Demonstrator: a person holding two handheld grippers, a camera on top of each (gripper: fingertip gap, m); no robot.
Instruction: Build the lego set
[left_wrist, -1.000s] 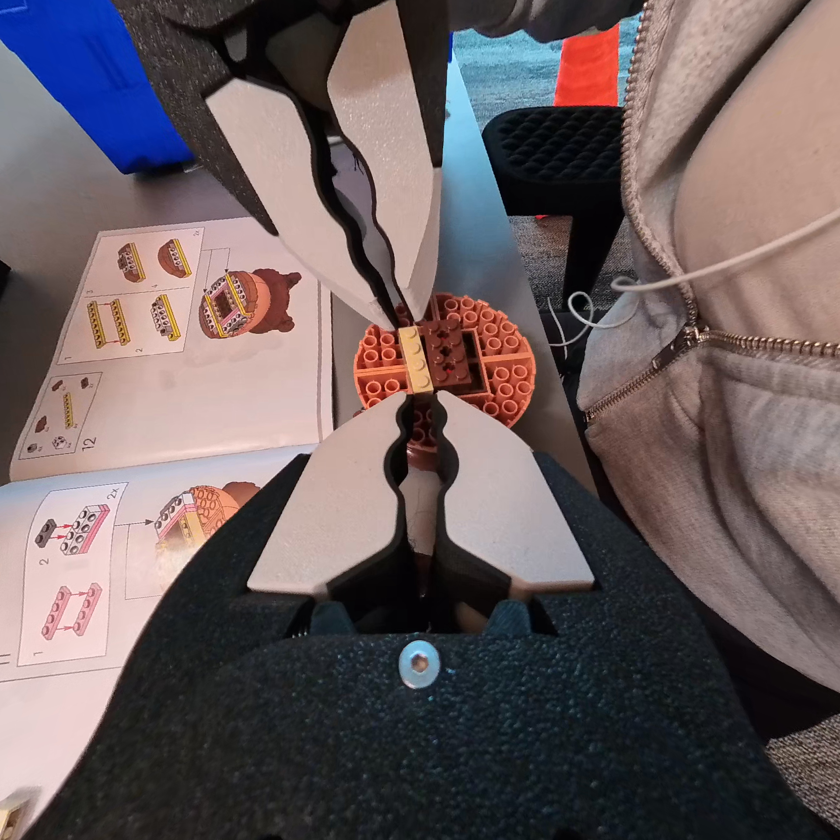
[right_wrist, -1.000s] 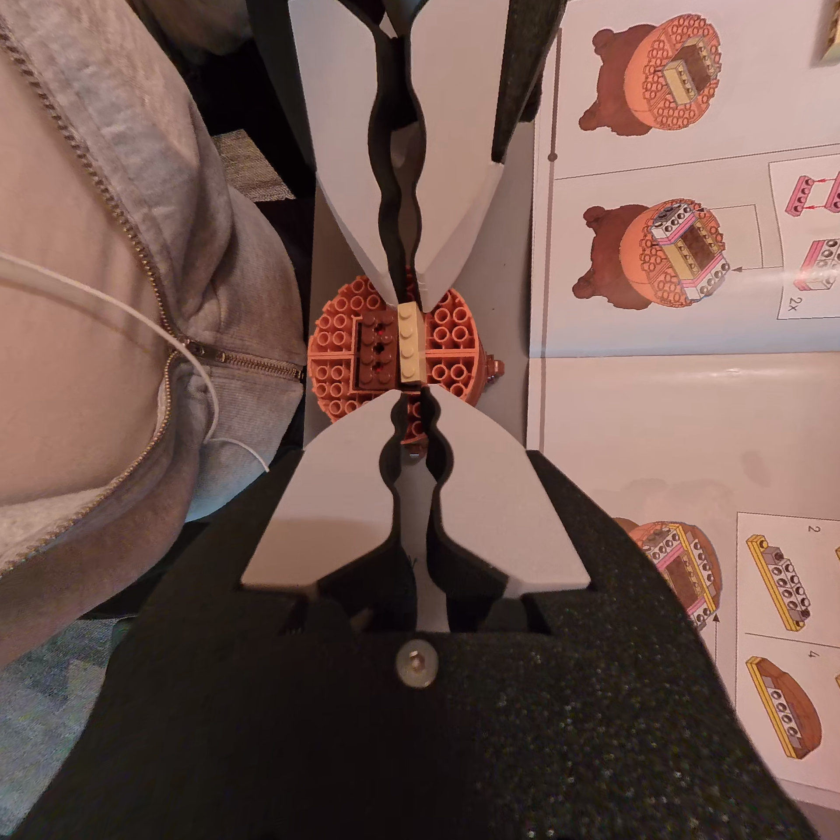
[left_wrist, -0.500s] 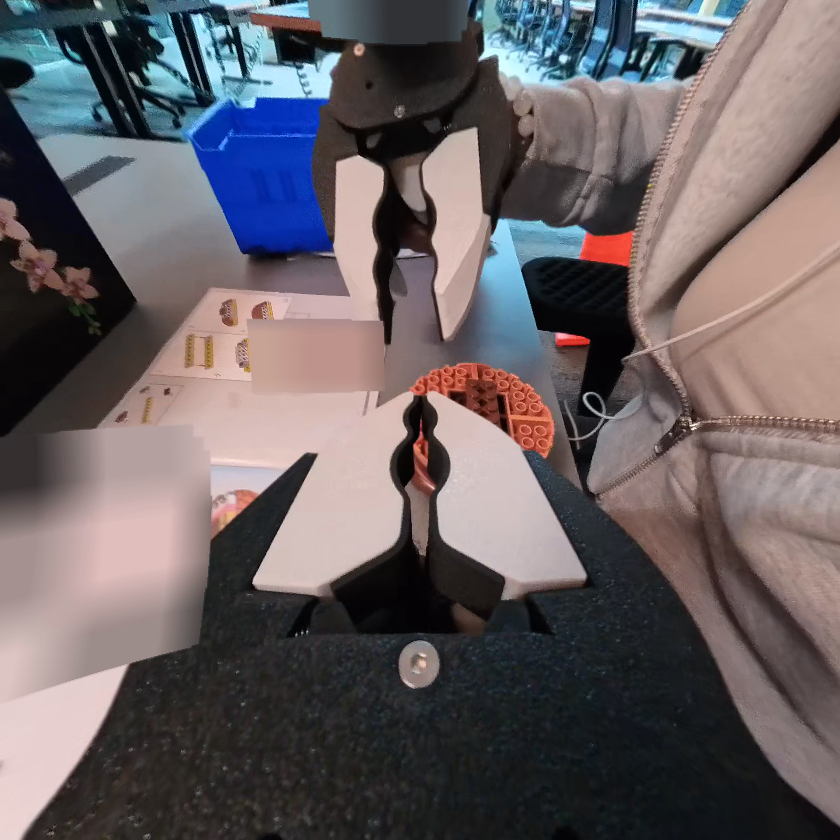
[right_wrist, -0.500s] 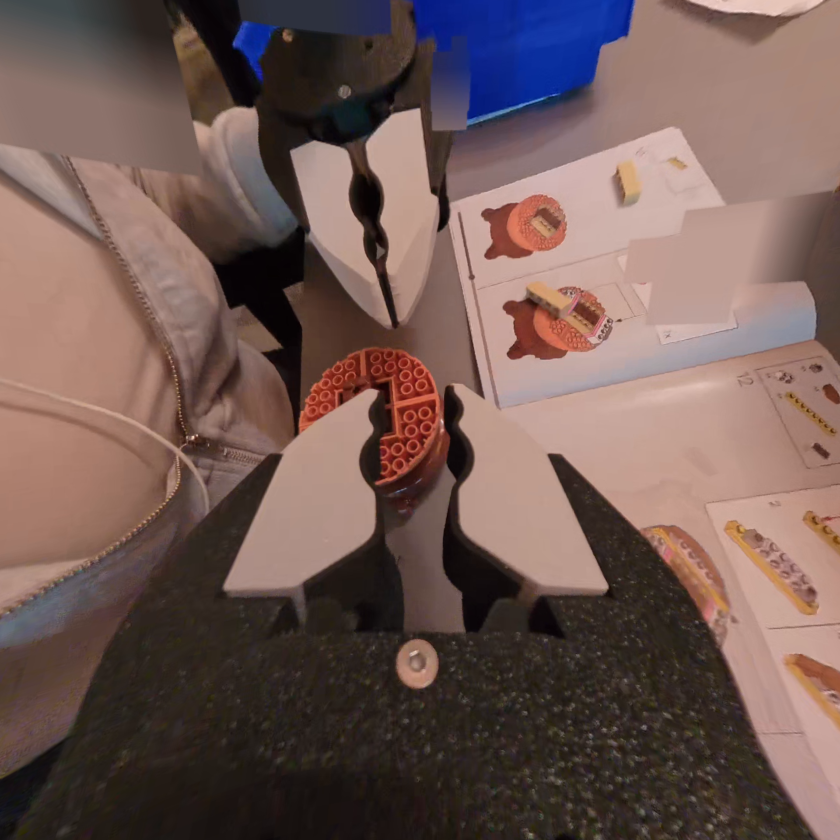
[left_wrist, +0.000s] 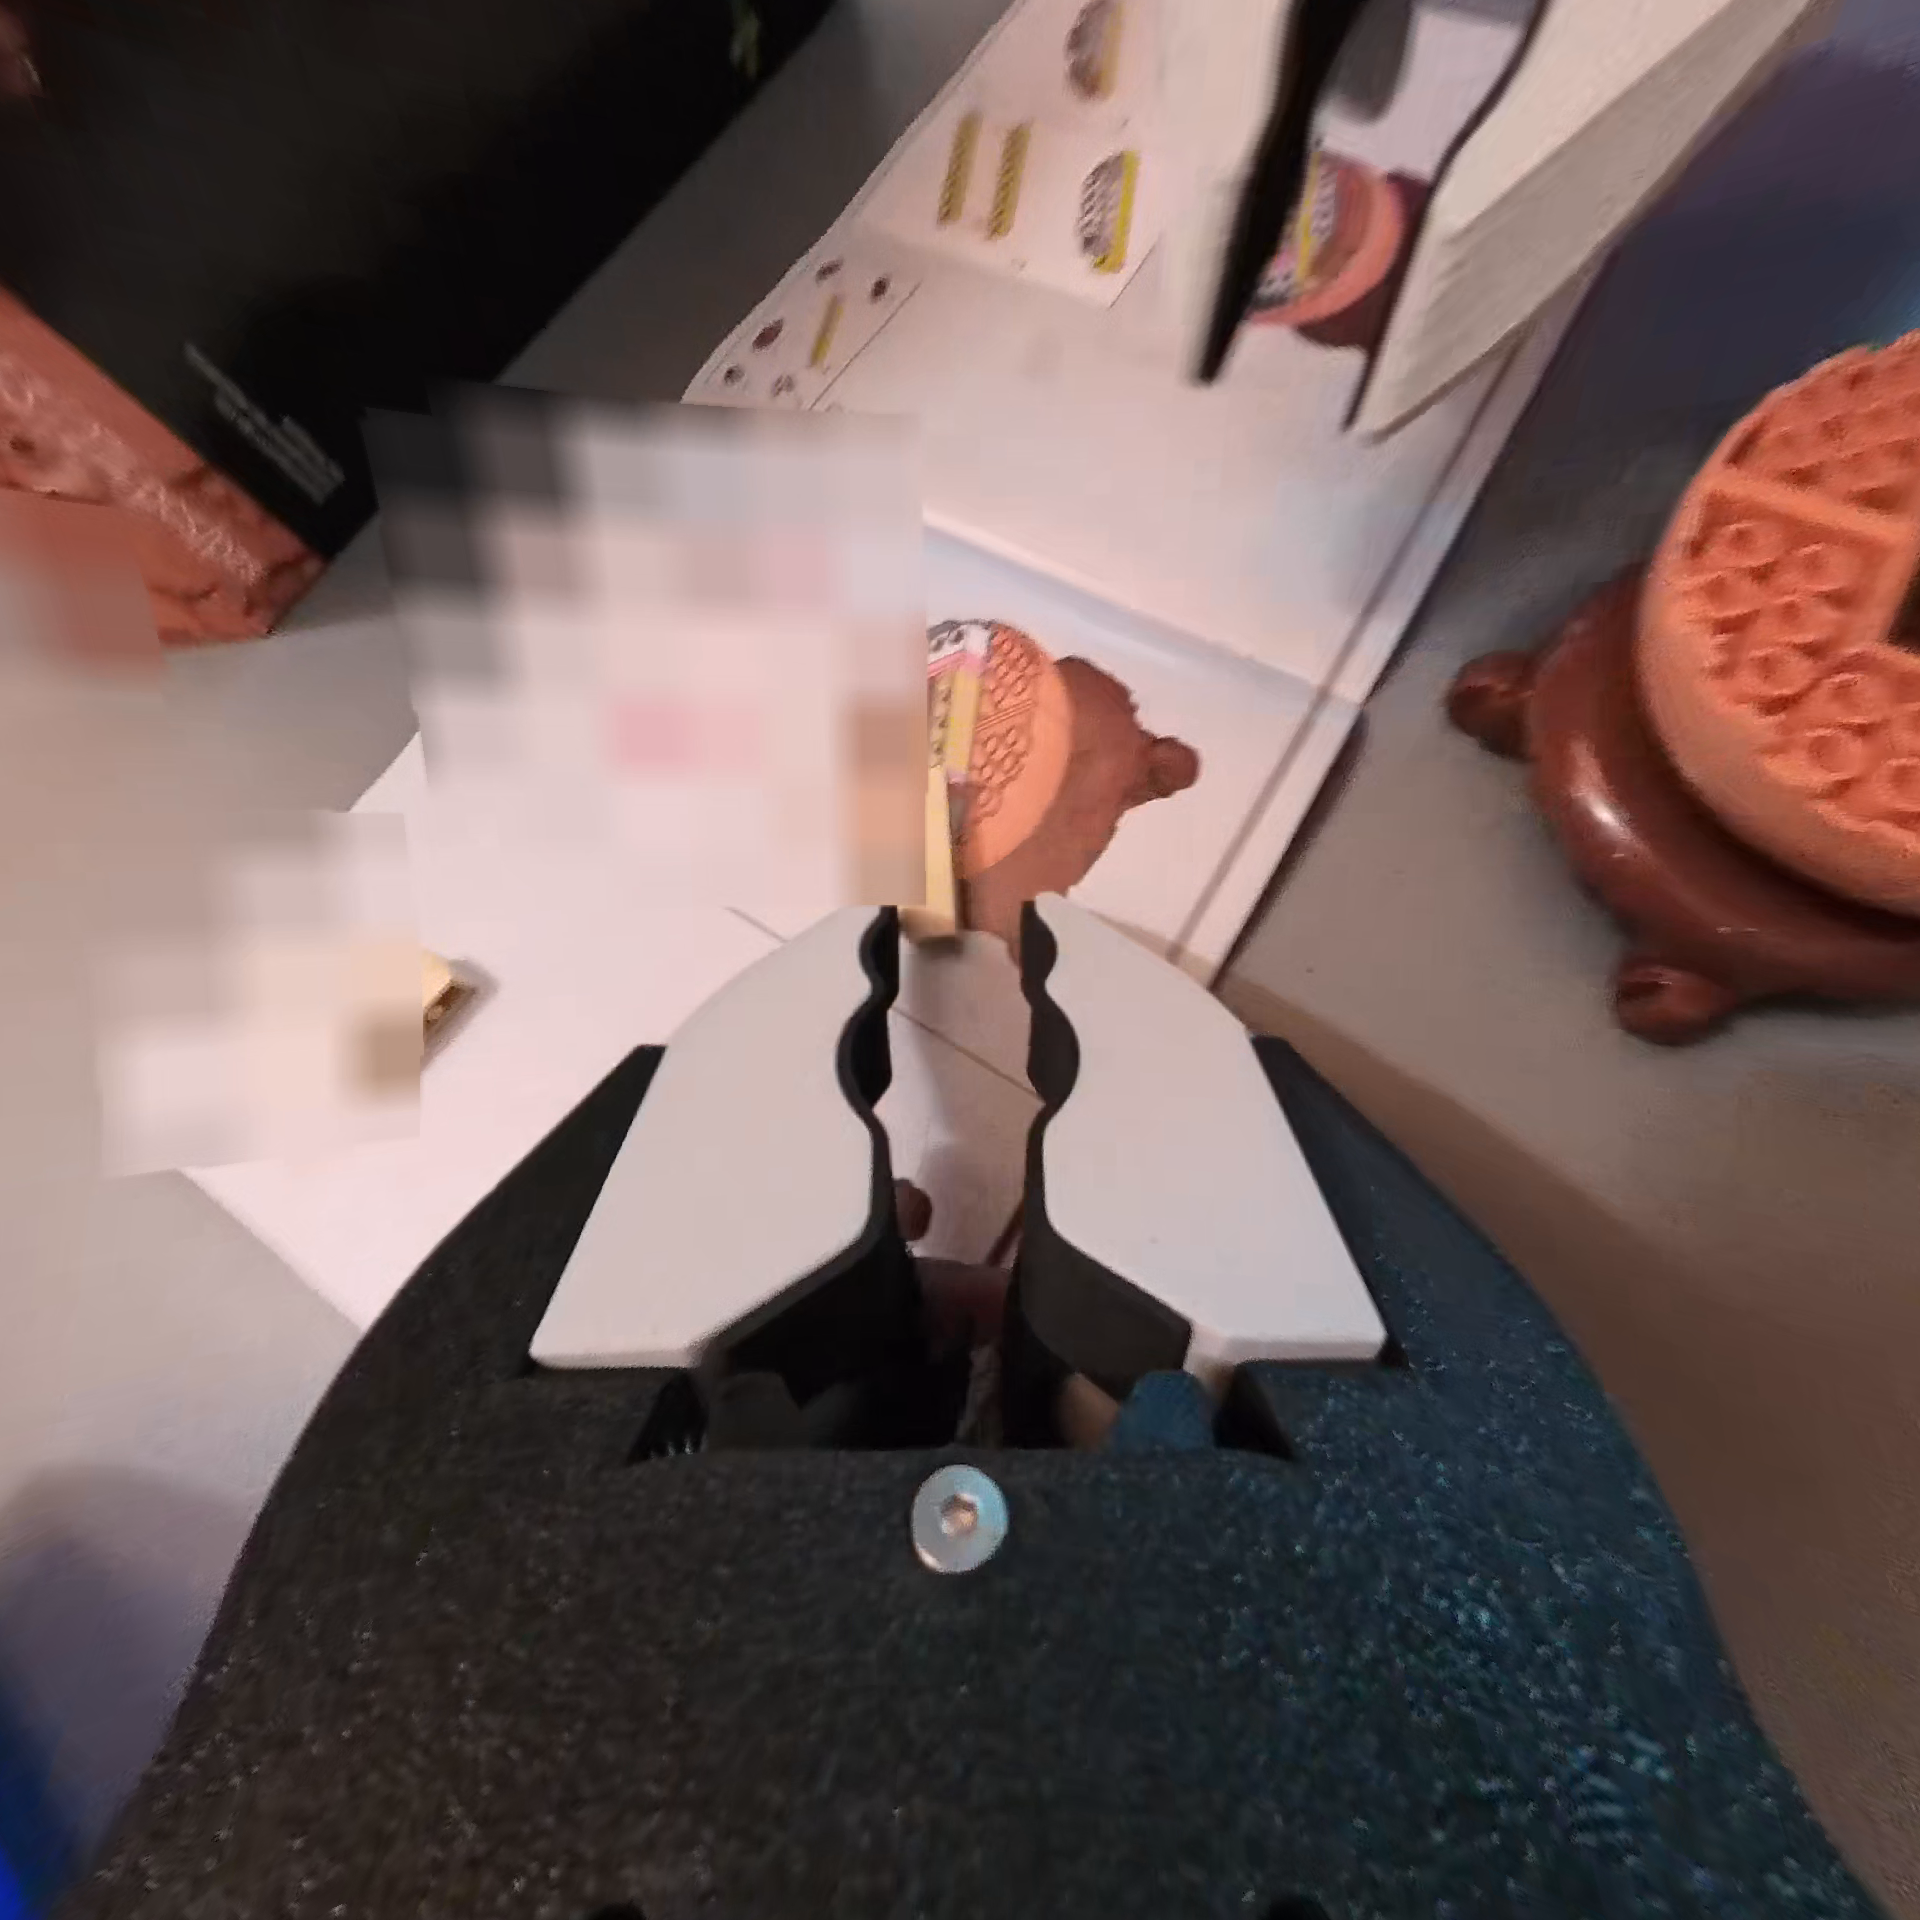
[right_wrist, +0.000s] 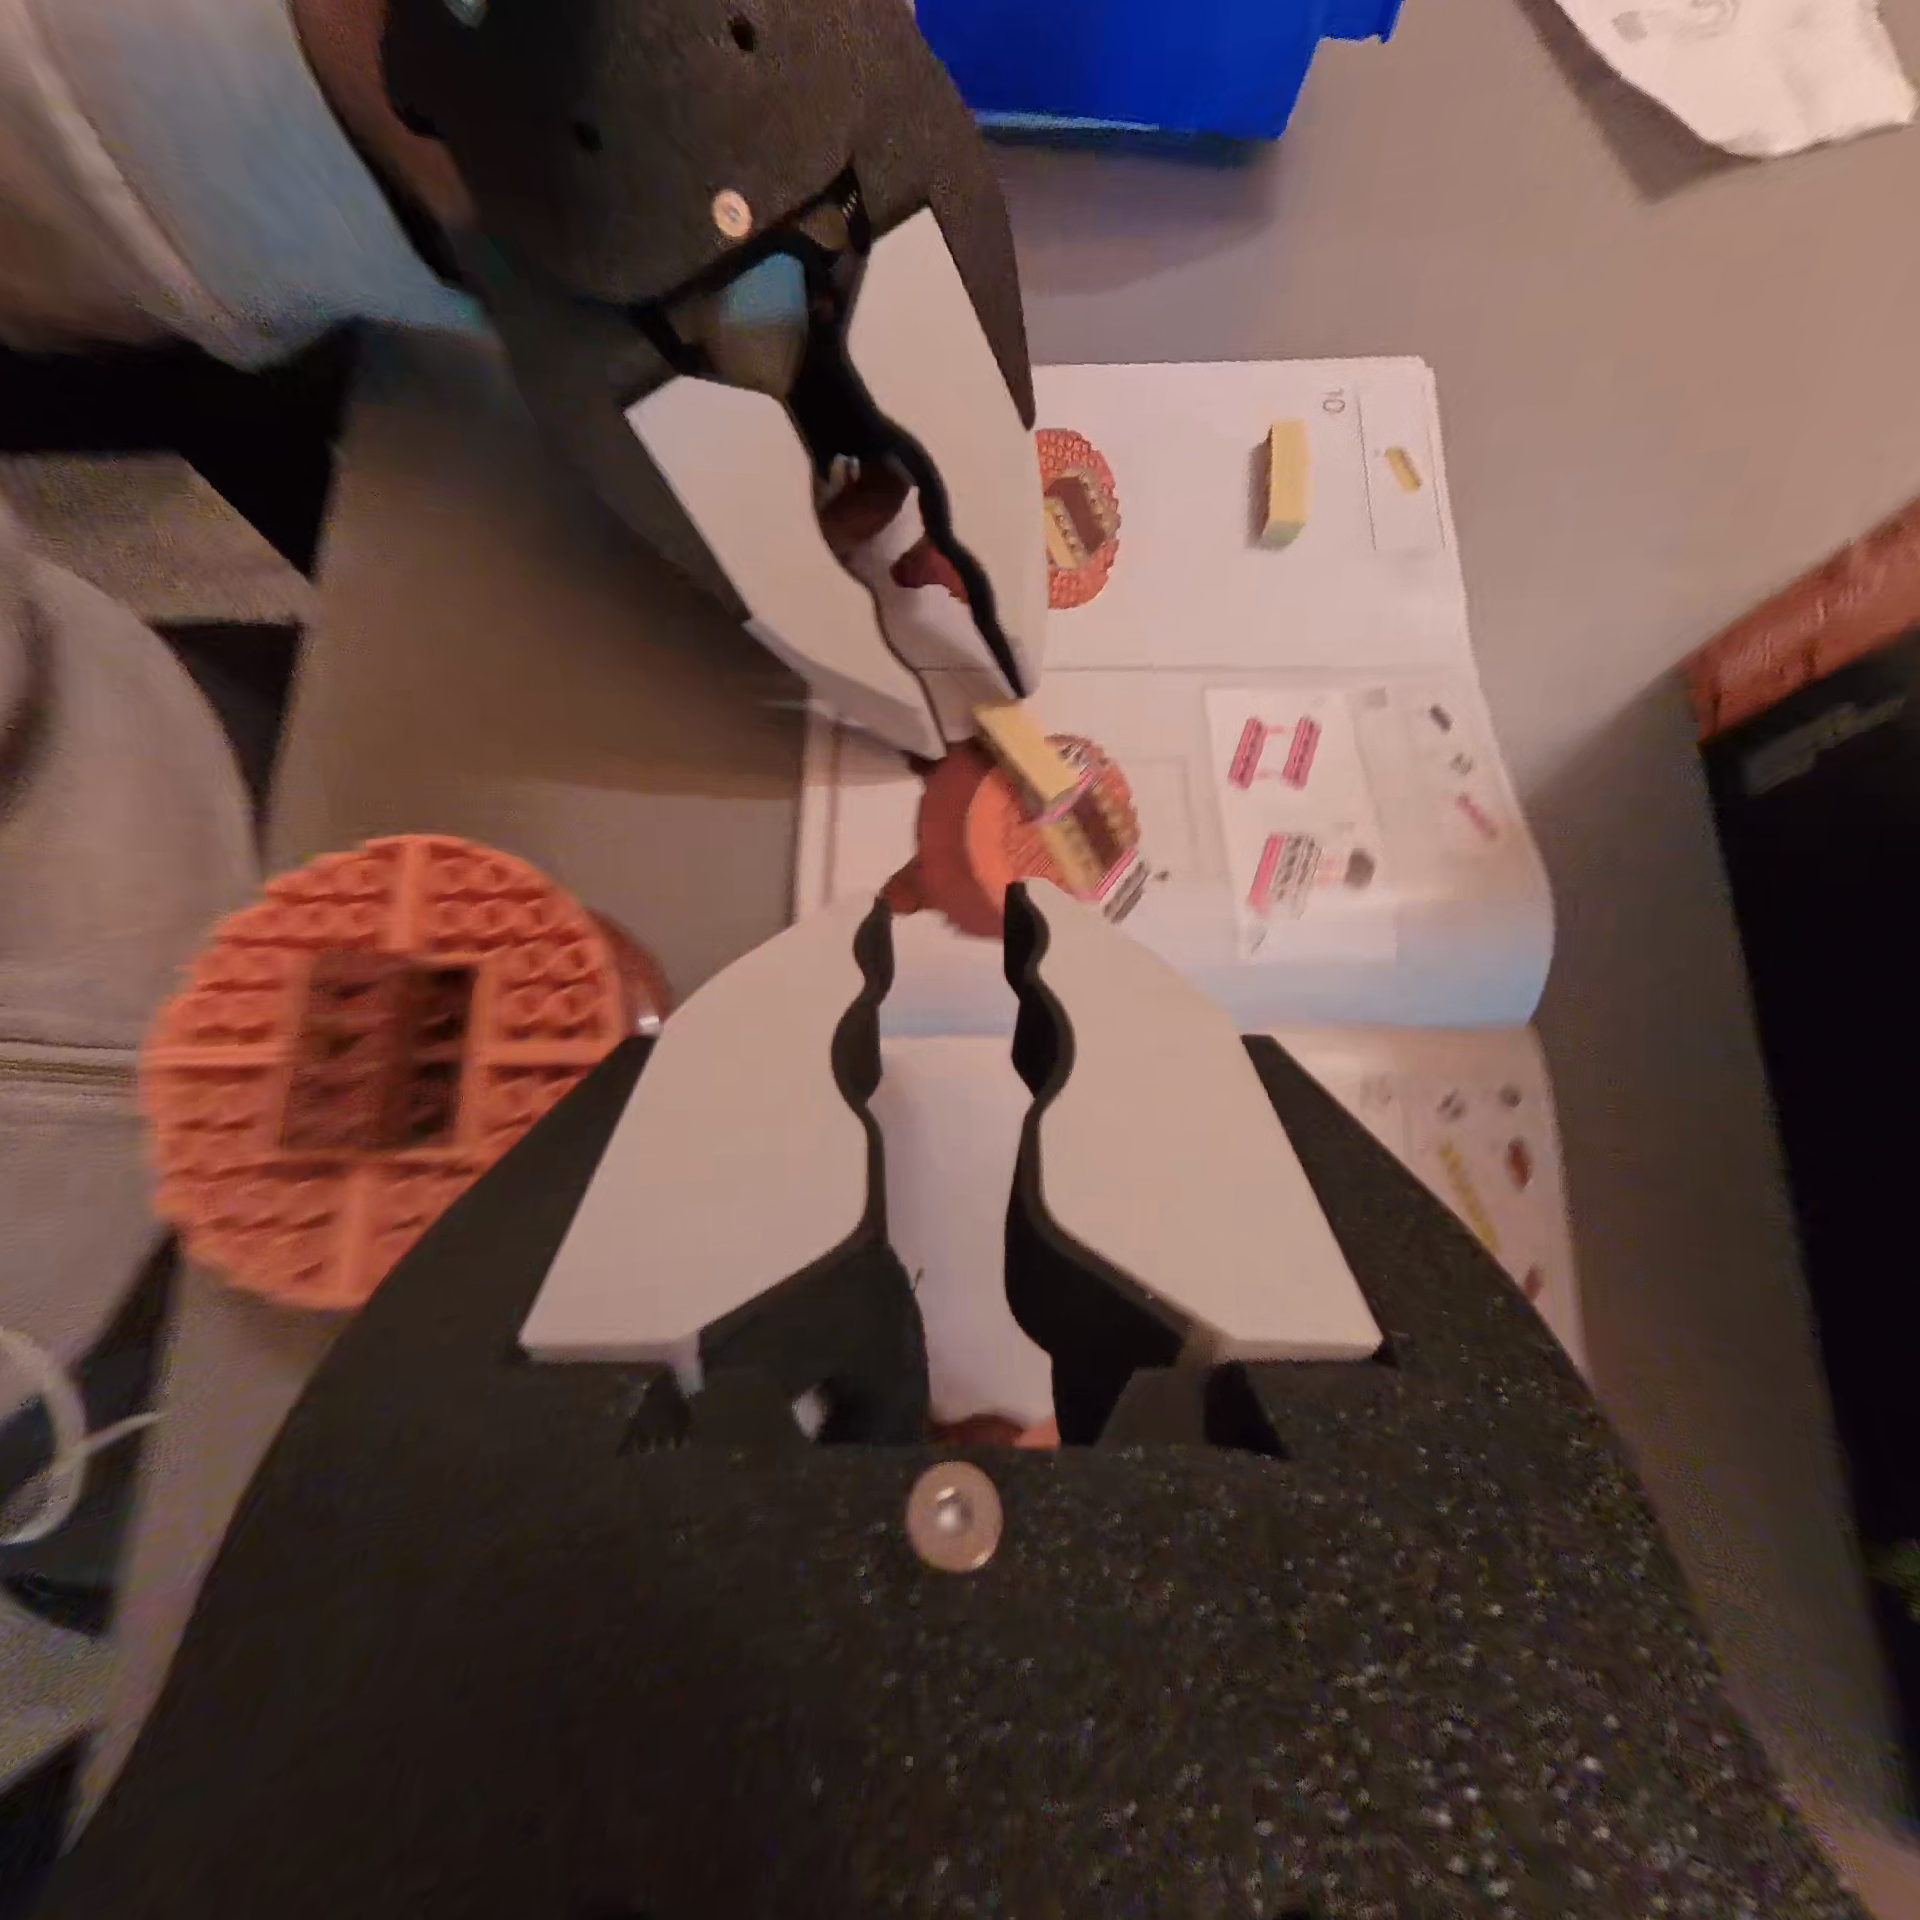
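The round orange and brown lego model (right_wrist: 384, 1060) stands on the grey table near the person; it also shows in the left wrist view (left_wrist: 1787, 665). A tan brick (right_wrist: 1023, 758) lies on the open instruction booklet (right_wrist: 1195, 623). My left gripper (left_wrist: 956, 914) is open, and its tips sit at the near end of that tan brick (left_wrist: 940, 883), on either side of it. It shows from the front in the right wrist view (right_wrist: 982, 717). My right gripper (right_wrist: 945, 909) is open and empty, facing the same brick from the opposite side. The frames are blurred.
A second tan brick (right_wrist: 1283, 483) lies farther up the booklet page. A blue bin (right_wrist: 1143, 62) stands at the back and a black box (right_wrist: 1818, 935) to the right of the booklet. The person's grey hoodie (right_wrist: 62, 831) borders the table edge. Some 7 cm of space lies between my two pairs of fingers.
Both grippers swung from the round model over to the booklet. My left gripper let go of the model, opened, and now has its tips at the tan brick.
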